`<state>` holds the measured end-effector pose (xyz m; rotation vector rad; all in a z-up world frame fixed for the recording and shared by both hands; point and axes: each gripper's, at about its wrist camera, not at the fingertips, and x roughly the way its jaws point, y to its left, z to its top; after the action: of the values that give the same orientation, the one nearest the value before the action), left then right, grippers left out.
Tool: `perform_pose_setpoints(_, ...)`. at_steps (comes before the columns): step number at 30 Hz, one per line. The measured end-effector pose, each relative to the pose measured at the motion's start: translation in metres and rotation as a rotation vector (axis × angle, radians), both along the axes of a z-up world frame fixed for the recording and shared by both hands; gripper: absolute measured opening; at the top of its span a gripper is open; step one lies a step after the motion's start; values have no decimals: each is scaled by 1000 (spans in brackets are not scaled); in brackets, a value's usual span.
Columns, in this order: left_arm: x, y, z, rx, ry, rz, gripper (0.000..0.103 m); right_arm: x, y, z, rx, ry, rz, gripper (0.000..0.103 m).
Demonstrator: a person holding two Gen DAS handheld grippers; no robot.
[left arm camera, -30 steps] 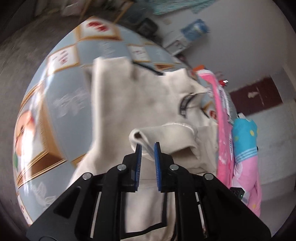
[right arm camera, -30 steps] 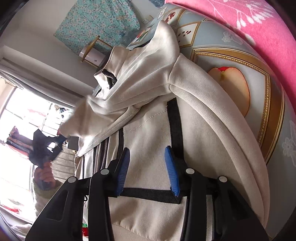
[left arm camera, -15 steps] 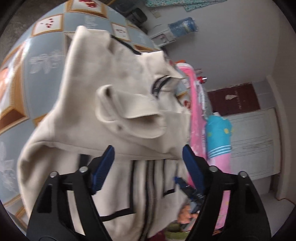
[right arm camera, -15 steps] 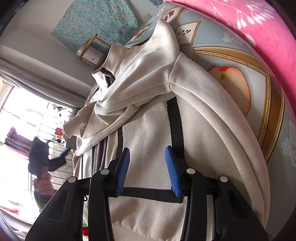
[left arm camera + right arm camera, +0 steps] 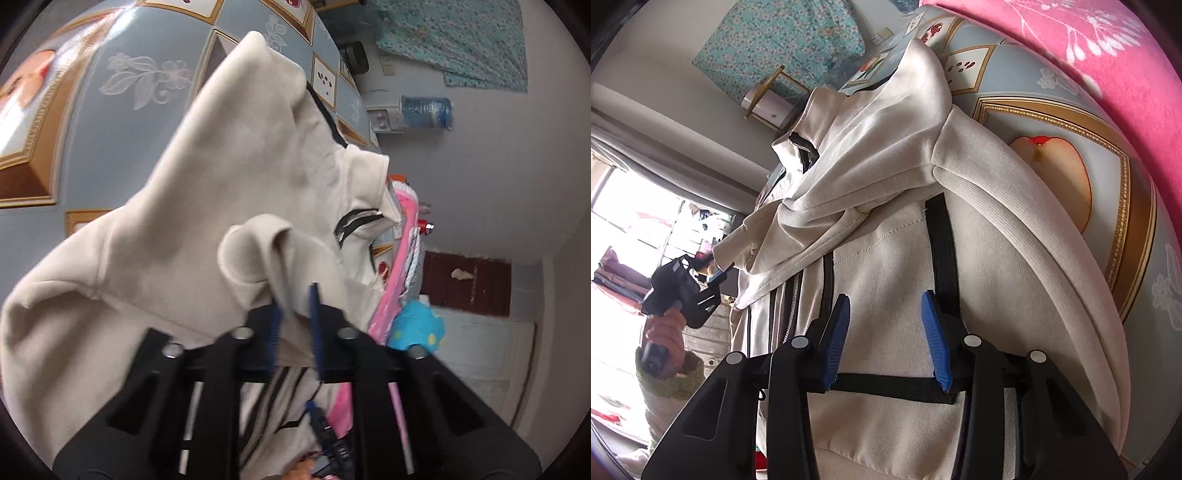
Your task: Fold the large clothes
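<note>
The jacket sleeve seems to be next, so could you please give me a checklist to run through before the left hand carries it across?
1. Left gripper shut on the sleeve cuff: ok; it has just closed.
2. Cuff caught fully: cannot tell, blurred.
3. Right gripper pinning the jacket: not ok; its fingers stand apart over the cloth.
4. Jacket body flat on the tablecloth: ok.
5. Zipper closed: cannot tell.
6. Pink blanket off the jacket: ok.
</note>
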<state>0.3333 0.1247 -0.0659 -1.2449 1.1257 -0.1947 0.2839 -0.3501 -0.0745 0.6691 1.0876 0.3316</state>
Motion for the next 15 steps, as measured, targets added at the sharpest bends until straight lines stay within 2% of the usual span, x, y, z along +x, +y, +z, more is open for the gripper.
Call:
perform_pose_setpoints(6, -52, 4, 15, 240, -89, -171, 4, 1, 3, 2, -21, 1, 9, 40)
perform_pose_setpoints(9, -71, 15, 10, 294, -80, -209, 4, 1, 5, 4, -37, 3, 12, 40)
perform_pose_setpoints(12, -86, 32, 0, 392, -50, -212, 4, 2, 5, 5, -45, 7, 9, 40)
perform_pose_setpoints(13, -90, 39, -3, 402, -45, -205, 4, 3, 5, 5, -46, 8, 9, 40)
perform_pose_setpoints(15, -97, 51, -9, 329, -52, -191, 7, 3, 6, 6, -51, 13, 6, 40)
